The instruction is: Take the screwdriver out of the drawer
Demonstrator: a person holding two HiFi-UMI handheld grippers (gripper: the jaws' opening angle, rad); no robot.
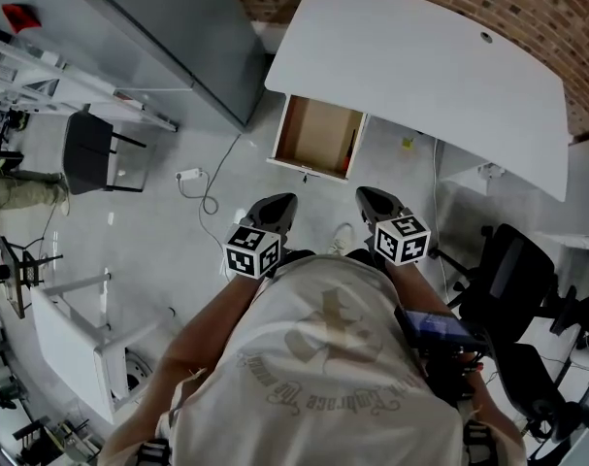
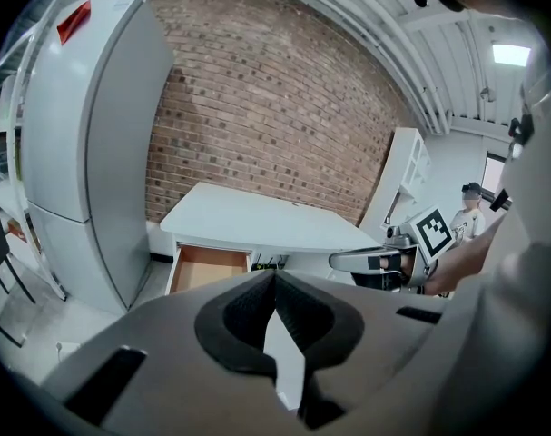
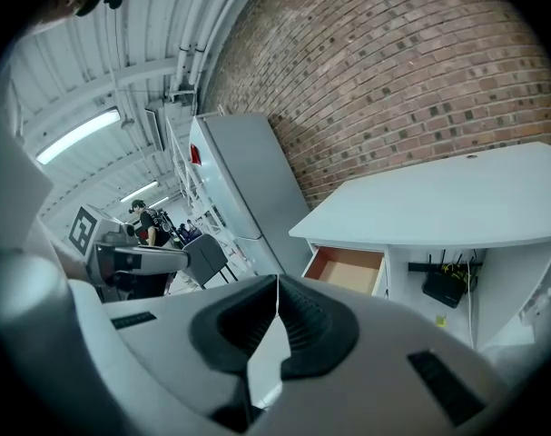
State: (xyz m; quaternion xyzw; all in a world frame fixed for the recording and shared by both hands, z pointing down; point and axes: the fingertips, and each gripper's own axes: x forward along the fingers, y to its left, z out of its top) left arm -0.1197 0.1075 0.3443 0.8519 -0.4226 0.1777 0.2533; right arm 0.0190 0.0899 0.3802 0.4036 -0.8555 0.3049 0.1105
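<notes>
**Plainly short of the drawer: both tools closed and empty**

The left tool [image 2: 275,282] has its jaws pressed together at the tips with nothing between them. The right tool [image 3: 276,284] is the same, closed on nothing. Both are held side by side close to the person's chest and point toward the white counter [image 1: 420,66], with bare floor [image 1: 318,192] between them and it.

Under the counter's left end the drawer [image 1: 313,129] stands pulled out, its wooden bottom mostly bare. Along its right inner wall lies what is probably the screwdriver [image 1: 351,148], a thin reddish streak. In the head view it is too small to tell handle from shaft, and neither tool's camera looks down into the drawer.

A screwdriver should be light, rigid and hard to damage, so a firm pinch is safe. The smooth round shaft would tend to roll or slip between the pads. The thicker handle is the better hold, taken across its width near the middle so the shaft does not tip it. Because it lies tight against the drawer wall, one jaw has little room on that side. The jaws must open first and come down from above.
</notes>
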